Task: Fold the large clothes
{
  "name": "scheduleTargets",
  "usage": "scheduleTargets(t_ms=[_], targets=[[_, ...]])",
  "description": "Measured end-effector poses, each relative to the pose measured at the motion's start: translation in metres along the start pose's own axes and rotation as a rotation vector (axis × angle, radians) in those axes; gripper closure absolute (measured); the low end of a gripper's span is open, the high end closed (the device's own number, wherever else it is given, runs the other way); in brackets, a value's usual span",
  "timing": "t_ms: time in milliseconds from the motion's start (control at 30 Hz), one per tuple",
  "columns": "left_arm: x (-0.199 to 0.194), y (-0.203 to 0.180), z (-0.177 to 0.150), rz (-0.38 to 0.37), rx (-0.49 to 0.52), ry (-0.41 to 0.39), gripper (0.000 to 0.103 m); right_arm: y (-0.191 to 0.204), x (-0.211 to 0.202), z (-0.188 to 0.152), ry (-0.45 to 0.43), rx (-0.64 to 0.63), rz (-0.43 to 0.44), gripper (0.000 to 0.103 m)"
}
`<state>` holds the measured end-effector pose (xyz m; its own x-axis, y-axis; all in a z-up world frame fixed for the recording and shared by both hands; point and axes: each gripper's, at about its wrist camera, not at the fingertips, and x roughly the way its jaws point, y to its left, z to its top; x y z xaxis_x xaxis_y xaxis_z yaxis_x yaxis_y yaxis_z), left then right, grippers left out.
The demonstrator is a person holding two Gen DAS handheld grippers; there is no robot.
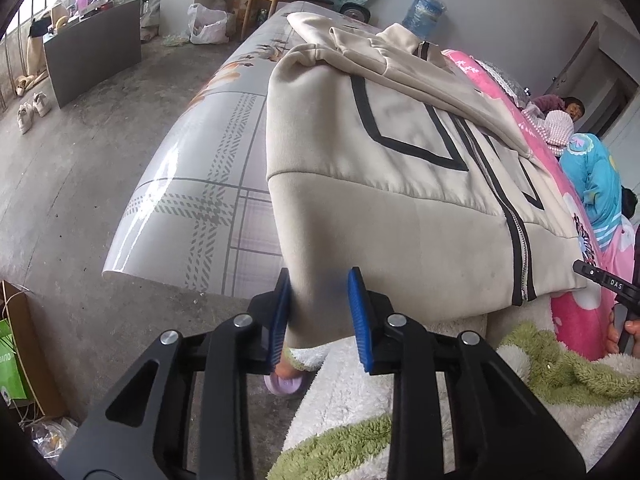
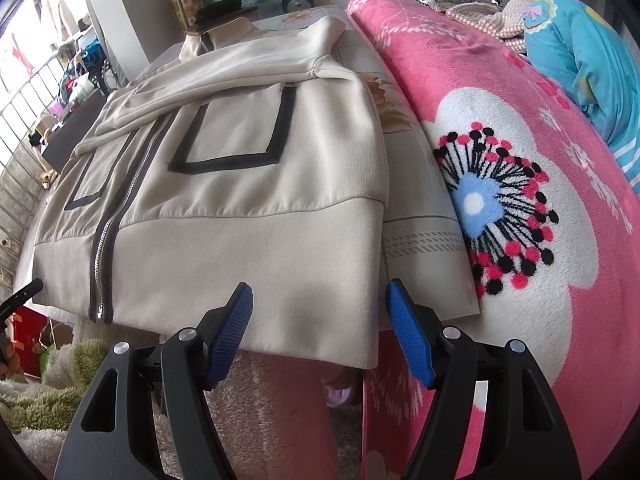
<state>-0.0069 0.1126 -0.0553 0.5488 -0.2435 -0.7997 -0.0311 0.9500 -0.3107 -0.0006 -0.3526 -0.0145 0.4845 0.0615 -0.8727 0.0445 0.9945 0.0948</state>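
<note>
— Where is the jacket (image 1: 400,184)?

— It lies zipped and flat on the bed (image 1: 192,184), beside the pink blanket (image 2: 520,128), its hem hanging over the near edge.

— And your left gripper (image 1: 320,316)?

— Its fingers grip the hem's corner.

— Your right gripper (image 2: 320,332)?

— Its fingers stand open around the hem's other end, not pressing it.

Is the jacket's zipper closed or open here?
Closed, as far as visible: the zipper runs joined up the jacket from the hem until the folded-over sleeves hide its upper part.
</note>
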Motion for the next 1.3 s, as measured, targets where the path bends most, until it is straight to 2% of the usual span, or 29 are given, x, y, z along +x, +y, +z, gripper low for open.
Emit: scheduleTargets(t_ms=[367, 433, 467, 500, 533, 567, 600, 633, 667, 700, 733, 833, 967, 1100, 1300], targets=[[0.004, -0.007, 0.001, 0.038, 0.024, 0.015, 0.076, -0.003, 0.0, -0.007, 0.011, 0.021, 0.058, 0.036], [0.003, -0.008, 0.001, 0.047, 0.032, 0.019, 0.076, 0.0, 0.001, -0.01, 0.024, 0.022, 0.08, 0.041], [0.003, -0.01, 0.001, 0.053, 0.039, 0.021, 0.077, 0.003, 0.001, -0.012, 0.024, 0.006, 0.063, 0.041], [0.002, -0.012, 0.001, 0.065, 0.052, 0.022, 0.078, 0.006, 0.001, -0.013, 0.025, -0.009, 0.043, 0.046], [0.001, -0.013, 0.001, 0.075, 0.063, 0.023, 0.084, 0.008, 0.0, -0.013, 0.025, -0.025, 0.012, 0.054], [-0.001, -0.014, 0.001, 0.081, 0.076, 0.021, 0.092, 0.008, -0.001, -0.014, 0.023, -0.027, 0.002, 0.056], [-0.003, -0.016, 0.001, 0.074, 0.089, 0.014, 0.094, 0.006, -0.003, -0.013, 0.02, -0.022, -0.001, 0.063], [-0.006, -0.018, 0.001, 0.072, 0.102, 0.009, 0.096, 0.005, -0.005, -0.013, 0.016, -0.016, -0.008, 0.074], [-0.008, -0.021, 0.003, 0.08, 0.126, 0.002, 0.097, 0.004, -0.008, -0.012, 0.011, -0.013, -0.024, 0.08], [-0.012, -0.028, 0.004, 0.095, 0.166, -0.012, 0.098, 0.002, -0.011, -0.01, 0.004, -0.012, -0.031, 0.091], [-0.015, -0.033, 0.004, 0.104, 0.196, -0.022, 0.098, 0.001, -0.017, -0.009, -0.009, -0.004, -0.021, 0.094], [-0.025, -0.043, 0.013, 0.084, 0.225, -0.052, 0.099, 0.001, -0.032, -0.001, -0.052, 0.007, -0.004, 0.096], [-0.044, -0.04, 0.037, -0.005, 0.154, -0.121, 0.099, 0.001, -0.055, 0.018, -0.129, 0.035, 0.049, 0.096], [-0.046, -0.033, 0.066, -0.08, 0.089, -0.171, 0.099, 0.004, -0.061, 0.044, -0.187, 0.027, 0.077, 0.096], [-0.025, -0.028, 0.109, -0.075, 0.034, -0.205, 0.099, 0.004, -0.046, 0.091, -0.246, 0.05, 0.112, 0.096]])
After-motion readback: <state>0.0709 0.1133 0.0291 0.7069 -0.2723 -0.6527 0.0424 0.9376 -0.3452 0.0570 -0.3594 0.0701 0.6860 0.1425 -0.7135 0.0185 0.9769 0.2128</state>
